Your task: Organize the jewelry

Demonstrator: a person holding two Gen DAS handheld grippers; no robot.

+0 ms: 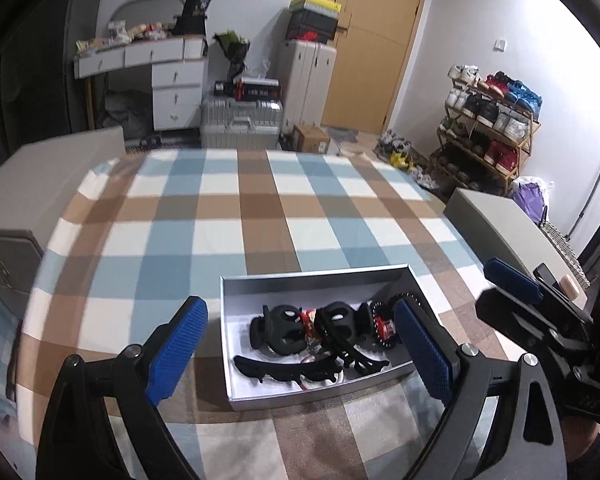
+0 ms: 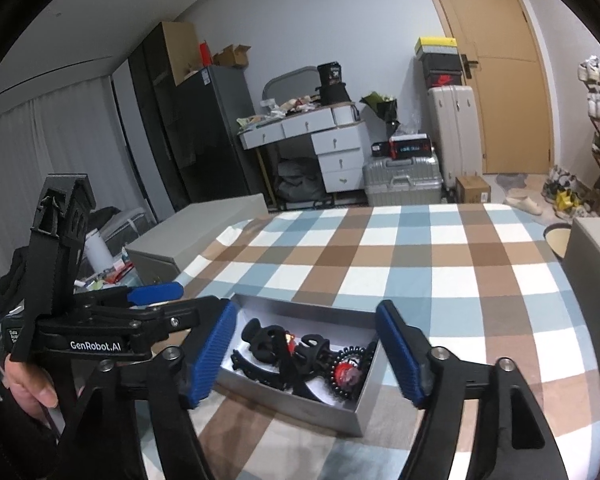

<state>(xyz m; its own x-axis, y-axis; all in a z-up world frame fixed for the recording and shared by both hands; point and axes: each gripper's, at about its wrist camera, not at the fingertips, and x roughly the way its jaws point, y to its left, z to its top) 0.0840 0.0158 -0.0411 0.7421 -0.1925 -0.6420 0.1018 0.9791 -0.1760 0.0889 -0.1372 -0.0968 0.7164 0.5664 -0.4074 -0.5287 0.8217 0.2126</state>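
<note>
A grey open box (image 1: 320, 276) sits on the checked tablecloth (image 1: 236, 216) near the front edge. It holds black claw hair clips (image 1: 288, 328), a flat black clip (image 1: 284, 370), a black coil tie (image 1: 384, 320) and a red piece (image 1: 386, 326). My left gripper (image 1: 300, 356) is open and empty, its blue pads either side of the box and above it. My right gripper (image 2: 308, 360) is open and empty, over the same box (image 2: 364, 408); the clips (image 2: 268, 340) and a red bead (image 2: 344, 372) show between its pads. The right gripper also shows in the left wrist view (image 1: 512, 280).
Grey upholstered chair backs stand at the table's left (image 1: 40, 176) and right (image 1: 500, 220). Behind are a white drawer desk (image 1: 172, 80), suitcases (image 1: 240, 120), a wooden door (image 1: 376, 40) and a shoe rack (image 1: 488, 128).
</note>
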